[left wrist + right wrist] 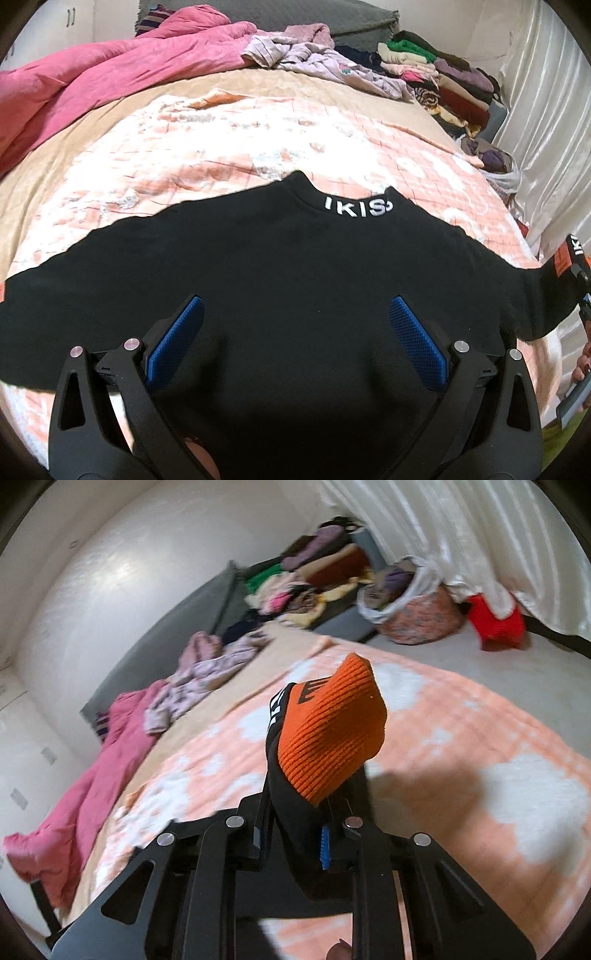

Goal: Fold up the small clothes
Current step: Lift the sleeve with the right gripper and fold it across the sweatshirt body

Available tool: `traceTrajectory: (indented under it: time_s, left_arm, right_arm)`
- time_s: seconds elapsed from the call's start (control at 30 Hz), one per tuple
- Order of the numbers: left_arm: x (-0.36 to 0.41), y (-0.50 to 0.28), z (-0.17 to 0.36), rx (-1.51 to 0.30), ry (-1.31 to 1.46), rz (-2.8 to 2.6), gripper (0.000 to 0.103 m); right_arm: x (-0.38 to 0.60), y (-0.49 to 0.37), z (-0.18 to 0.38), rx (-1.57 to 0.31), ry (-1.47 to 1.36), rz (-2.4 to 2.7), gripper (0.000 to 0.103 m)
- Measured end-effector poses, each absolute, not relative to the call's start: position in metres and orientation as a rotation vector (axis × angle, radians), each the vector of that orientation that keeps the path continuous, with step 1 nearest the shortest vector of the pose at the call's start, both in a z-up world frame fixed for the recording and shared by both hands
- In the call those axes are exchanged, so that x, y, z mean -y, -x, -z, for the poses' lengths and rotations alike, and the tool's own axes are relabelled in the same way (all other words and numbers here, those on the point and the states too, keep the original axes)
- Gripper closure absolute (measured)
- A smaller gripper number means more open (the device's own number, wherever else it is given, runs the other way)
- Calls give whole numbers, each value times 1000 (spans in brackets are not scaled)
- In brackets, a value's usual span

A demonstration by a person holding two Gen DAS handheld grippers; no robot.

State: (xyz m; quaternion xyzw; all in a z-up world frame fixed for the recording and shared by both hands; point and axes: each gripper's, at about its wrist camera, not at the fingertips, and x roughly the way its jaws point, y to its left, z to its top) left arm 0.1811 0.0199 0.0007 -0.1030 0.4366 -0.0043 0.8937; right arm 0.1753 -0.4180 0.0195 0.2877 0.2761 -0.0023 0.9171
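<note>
Black knit fabric forms the body of the small sweater, which lies spread flat on the bed with its collar pointing away from the left wrist camera. The collar carries white embroidered lettering. The surface of the sweater is smooth and matte, with a shallow rise between the fingers of the left gripper.

The sweater rests on a fleecy blanket patterned in peach and white with a faint grid. Beyond it lie a crumpled pink quilt, a loose heap of pale lilac garments and a stack of folded clothes at the far right of the bed. Glossy white curtains hang along the right side.

The left gripper stands wide apart, its blue textured pads on either side of the sweater's lower body. It holds nothing; whether the pads touch the fabric cannot be determined.

The right gripper is clamped on the end of the sweater's sleeve. The orange ribbed cuff projects upward past the fingertips, raised above the blanket, with black sleeve fabric pinched between the blue pads. In the left wrist view the same sleeve extends off toward the right edge of the frame. A round fabric basket filled with clothes stands on the floor by the curtain, near a red item.
</note>
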Motion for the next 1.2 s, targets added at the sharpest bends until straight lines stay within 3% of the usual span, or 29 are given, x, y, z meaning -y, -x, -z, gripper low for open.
traceTrajectory:
  time_s: [0.5,0.97,1.03,1.13,1.17,1.2]
  left_arm:
    - [-75,-165,-11,-898,348,3,8]
    - [-124,-149,-9,-883,462,-6,8]
    - [-128,-148,-7,-882,476,-6,8]
    - [-135,-147,-6,-878,498,-12,8]
    - [-138,-147,-5,-876,508,-16,8]
    - [-140,-146,-5,-875,516,-18,8]
  right_arm:
    - [264,-203,-56,-623,-448,-259,85]
    - [120,-207,-19,-754,-253,-421,85]
    - [105,-205,-14,-769,-234,-429,82]
    - [92,-208,-8,-792,-208,-457,70]
    - [88,-206,-7,-789,-200,-467,66]
    - [83,-204,-8,-788,-184,-487,54]
